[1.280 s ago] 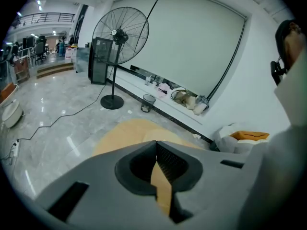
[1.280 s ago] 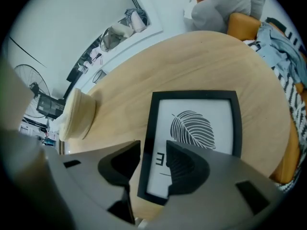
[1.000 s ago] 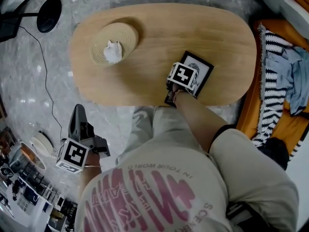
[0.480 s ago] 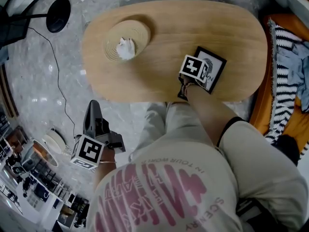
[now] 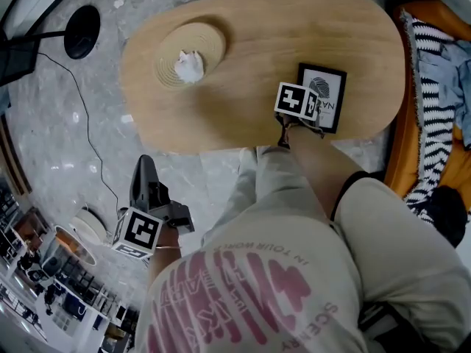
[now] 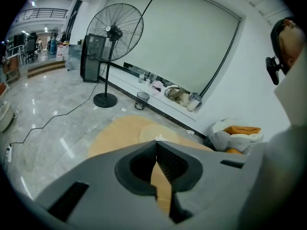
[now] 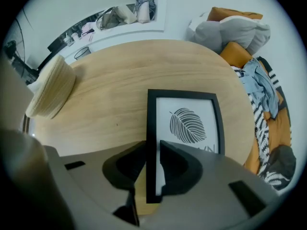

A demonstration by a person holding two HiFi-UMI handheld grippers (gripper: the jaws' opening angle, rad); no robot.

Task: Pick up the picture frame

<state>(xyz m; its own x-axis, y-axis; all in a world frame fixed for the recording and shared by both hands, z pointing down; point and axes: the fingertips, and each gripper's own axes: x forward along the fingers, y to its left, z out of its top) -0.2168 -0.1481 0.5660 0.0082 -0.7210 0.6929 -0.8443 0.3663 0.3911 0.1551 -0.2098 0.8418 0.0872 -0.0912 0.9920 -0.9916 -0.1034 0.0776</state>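
The picture frame (image 5: 329, 94), black-edged with a leaf print, lies on the oval wooden table (image 5: 243, 43) near its right front edge. My right gripper (image 5: 300, 115) points straight down over the frame's left border. In the right gripper view the gripper (image 7: 152, 146) has that black border (image 7: 151, 128) between its jaws, which have just been closing, and both pads sit against it. My left gripper (image 5: 144, 169) hangs low at the person's left side, off the table. Its jaws (image 6: 156, 143) meet at the tips with nothing between them.
A woven dish (image 5: 193, 56) with a small white thing in it sits at the table's left end. A fan's black base (image 5: 81, 31) and its cable lie on the marble floor at left. Striped cloth (image 5: 436, 116) on an orange seat borders the table's right.
The right gripper has kept its place on the frame's left border. The left gripper has shifted a little beside the person's leg. The head view has swung slightly.
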